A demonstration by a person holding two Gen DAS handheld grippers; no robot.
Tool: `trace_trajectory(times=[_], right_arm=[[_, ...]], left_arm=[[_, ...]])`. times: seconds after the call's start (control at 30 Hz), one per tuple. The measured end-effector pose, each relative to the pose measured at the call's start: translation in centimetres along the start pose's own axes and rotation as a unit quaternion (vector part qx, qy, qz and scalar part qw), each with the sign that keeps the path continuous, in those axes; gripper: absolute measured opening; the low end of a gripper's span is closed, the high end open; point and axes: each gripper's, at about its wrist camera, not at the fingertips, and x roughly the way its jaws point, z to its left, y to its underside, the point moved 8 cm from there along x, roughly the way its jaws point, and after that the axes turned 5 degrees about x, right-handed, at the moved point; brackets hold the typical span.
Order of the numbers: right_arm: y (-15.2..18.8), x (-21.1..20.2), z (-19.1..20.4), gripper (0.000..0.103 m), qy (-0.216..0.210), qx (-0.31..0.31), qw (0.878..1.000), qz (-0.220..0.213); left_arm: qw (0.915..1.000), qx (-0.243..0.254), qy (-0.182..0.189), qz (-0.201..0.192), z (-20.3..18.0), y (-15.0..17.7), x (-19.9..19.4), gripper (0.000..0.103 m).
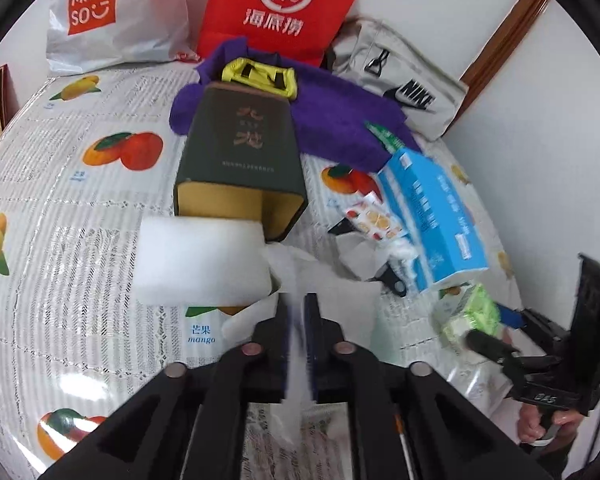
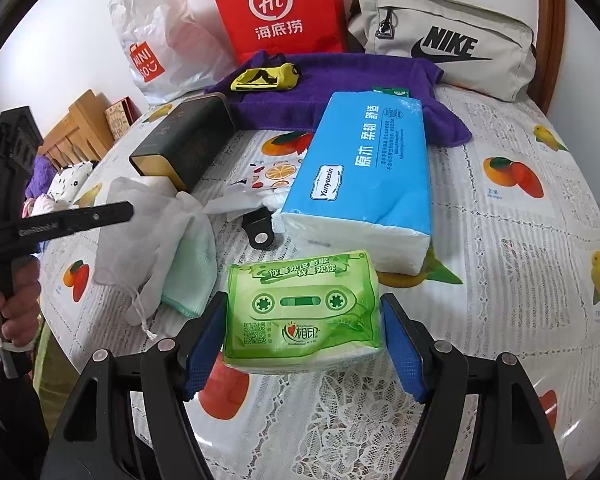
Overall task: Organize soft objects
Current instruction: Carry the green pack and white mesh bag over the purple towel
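Observation:
My left gripper (image 1: 300, 308) is shut on a thin white cloth pouch (image 1: 300, 360), which hangs beside a pale green cloth (image 2: 192, 264) in the right wrist view. A white foam block (image 1: 204, 260) lies just ahead of it, in front of a dark green box (image 1: 242, 156) lying on its side. My right gripper (image 2: 304, 344) is closed around a green tissue pack (image 2: 304, 308), with both blue pads against its sides. A big blue tissue pack (image 2: 364, 184) lies behind it.
A purple towel (image 2: 340, 84) with a yellow folded item (image 2: 266, 76) lies at the back. Behind stand a red paper bag (image 2: 280, 12), a Miniso plastic bag (image 1: 112, 20) and a grey Nike pouch (image 2: 444, 40). A fruit-print packet (image 2: 272, 176) lies mid-table on the fruit-print tablecloth (image 2: 520, 260).

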Motion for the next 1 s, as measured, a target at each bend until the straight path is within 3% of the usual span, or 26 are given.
trace_trajectory(times=[0.03, 0.1, 0.13, 0.2, 0.53, 0.63, 1.0], right_arm=[[-0.1, 0.0, 0.0, 0.074, 0.001, 0.000, 1.000, 0.000], [-0.1, 0.0, -0.2, 0.074, 0.002, 0.001, 1.000, 0.002], [-0.1, 0.0, -0.2, 0.074, 0.002, 0.002, 1.000, 0.002], [-0.2, -0.1, -0.2, 0.074, 0.005, 0.001, 1.000, 0.001], [-1.0, -1.8, 0.7, 0.073, -0.005, -0.017, 1.000, -0.018], [-1.8, -2.7, 1.2, 0.073, -0.019, -0.024, 0.999, -0.028], [-8.4, -4.2, 0.7, 0.073, 0.004, -0.045, 0.996, -0.081]], left_arm=[[1.0000, 0.002, -0.008, 0.004, 0.1, 0.1, 0.3, 0.024], [0.9997, 0.008, -0.024, 0.002, 0.2, 0.1, 0.7, 0.027], [0.9997, 0.007, -0.023, -0.007, 0.2, 0.0, 0.6, 0.024], [0.9998, 0.009, -0.002, -0.016, 0.0, -0.2, 0.4, 0.003], [0.9977, 0.016, 0.025, -0.060, -0.6, -2.5, -3.3, 0.003], [0.9969, 0.021, 0.017, -0.074, -0.4, -4.0, -4.3, 0.003], [0.9946, 0.021, 0.008, -0.101, 0.1, -11.3, -5.3, 0.003]])
